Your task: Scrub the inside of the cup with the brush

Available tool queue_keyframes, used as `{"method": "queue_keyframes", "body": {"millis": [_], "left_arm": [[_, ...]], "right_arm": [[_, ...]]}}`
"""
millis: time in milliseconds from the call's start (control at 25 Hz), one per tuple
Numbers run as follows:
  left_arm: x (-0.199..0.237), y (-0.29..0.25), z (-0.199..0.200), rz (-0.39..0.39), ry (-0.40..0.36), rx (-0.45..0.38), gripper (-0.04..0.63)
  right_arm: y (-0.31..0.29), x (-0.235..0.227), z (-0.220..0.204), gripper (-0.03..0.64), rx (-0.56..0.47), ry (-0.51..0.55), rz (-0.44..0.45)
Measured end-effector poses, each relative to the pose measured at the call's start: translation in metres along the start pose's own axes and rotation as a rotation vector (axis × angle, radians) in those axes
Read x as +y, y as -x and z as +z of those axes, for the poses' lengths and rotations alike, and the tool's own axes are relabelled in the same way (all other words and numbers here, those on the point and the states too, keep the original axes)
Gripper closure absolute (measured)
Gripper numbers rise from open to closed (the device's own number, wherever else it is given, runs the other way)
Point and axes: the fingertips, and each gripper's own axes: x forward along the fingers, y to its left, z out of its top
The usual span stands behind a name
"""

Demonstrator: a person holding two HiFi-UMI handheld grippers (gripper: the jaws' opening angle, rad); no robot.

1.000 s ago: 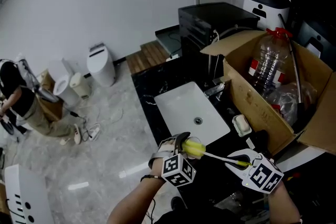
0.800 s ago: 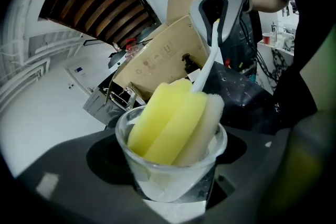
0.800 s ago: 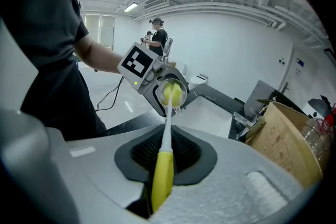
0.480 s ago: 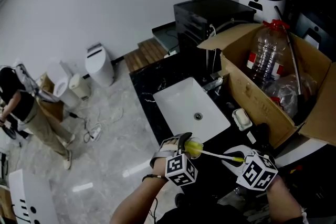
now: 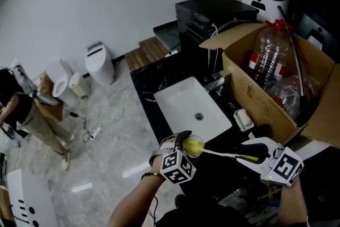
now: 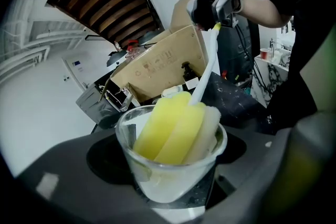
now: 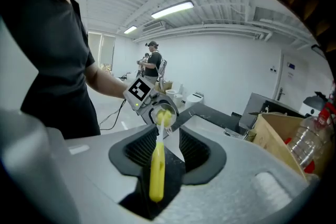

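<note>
A clear glass cup (image 6: 173, 170) sits tilted between the jaws of my left gripper (image 6: 174, 178), which is shut on it. The brush's yellow and white sponge head (image 6: 176, 126) fills the cup, and its white stem (image 6: 207, 63) runs up toward my right gripper (image 6: 215, 2). In the head view the cup (image 5: 192, 146) is at the counter's front edge, with the stem (image 5: 220, 154) reaching right. My right gripper (image 7: 160, 152) is opening its jaws. The yellow handle (image 7: 156, 168) lies loose between them, with gaps on both sides.
A white sink (image 5: 178, 101) is set in the black counter (image 5: 146, 82) ahead. A cardboard box (image 5: 255, 95) with a plastic bottle (image 5: 271, 58) stands at the right, a soap dish (image 5: 243, 120) beside it. A person (image 5: 21, 109) stands far left on the floor.
My right gripper has slid back to the right along the brush handle and its jaws have spread apart. The left gripper and cup have stayed almost in place.
</note>
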Motion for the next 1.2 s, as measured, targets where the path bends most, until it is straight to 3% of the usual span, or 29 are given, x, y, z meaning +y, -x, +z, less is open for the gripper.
{"method": "queue_keyframes", "body": {"millis": [200, 480, 840, 1000, 1080, 1200], "left_arm": [[0.011, 0.007, 0.005, 0.0, 0.081, -0.049, 0.156], [0.019, 0.015, 0.014, -0.011, 0.173, -0.109, 0.156], [0.013, 0.02, 0.026, -0.039, 0.206, -0.155, 0.156], [0.01, 0.022, 0.033, -0.049, 0.201, -0.171, 0.156], [0.008, 0.022, 0.033, -0.053, 0.2, -0.171, 0.156], [0.008, 0.021, 0.031, -0.053, 0.201, -0.165, 0.156]], "right_arm": [[0.014, -0.009, -0.009, 0.472, -0.089, -0.095, -0.027], [0.004, 0.001, -0.005, 0.472, -0.192, -0.158, 0.014], [-0.012, -0.004, 0.015, 0.477, -0.311, -0.226, 0.0], [-0.015, -0.005, 0.03, 0.504, -0.381, -0.263, 0.009], [-0.017, -0.007, 0.036, 0.558, -0.399, -0.261, -0.002], [-0.019, -0.01, 0.042, 0.564, -0.409, -0.252, -0.03]]}}
